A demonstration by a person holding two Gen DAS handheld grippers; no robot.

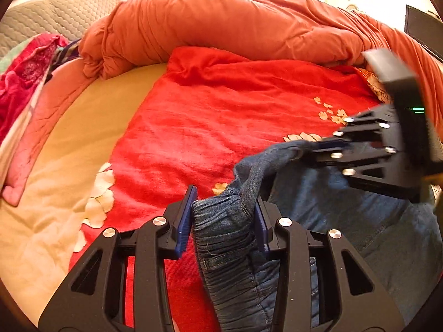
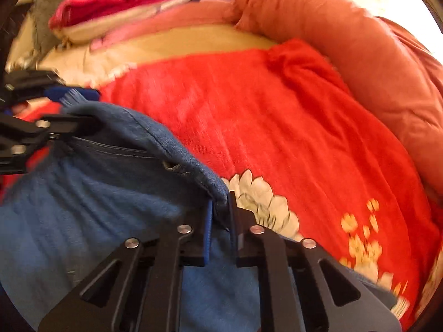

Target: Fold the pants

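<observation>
The pants (image 1: 346, 215), blue denim, lie bunched on the red blanket (image 1: 221, 116) at its near edge, with the gathered waistband (image 1: 224, 229) raised off the blanket. I have my left hand-held gripper (image 1: 223, 218) clamped on that waistband: the blue pads (image 1: 185, 221) press the ruched denim from both sides. My right hand-held gripper (image 2: 220, 221) is closed on a folded edge of the pants further along the same band, its jaws nearly together with a thin layer of denim pinched between them; in the left wrist view it (image 1: 318, 149) enters from the right of the waistband. The stretch of band between the two grips sags slightly. Beyond the pants, the blanket shows pale flower prints (image 2: 265, 199) just beside the right grip. A rolled orange quilt (image 1: 221, 25) lies along the blanket's far edge. To the blanket's left is a tan sheet (image 1: 69, 138), and past that a pink cloth (image 1: 25, 77) by a grey quilted headboard (image 1: 55, 19).
</observation>
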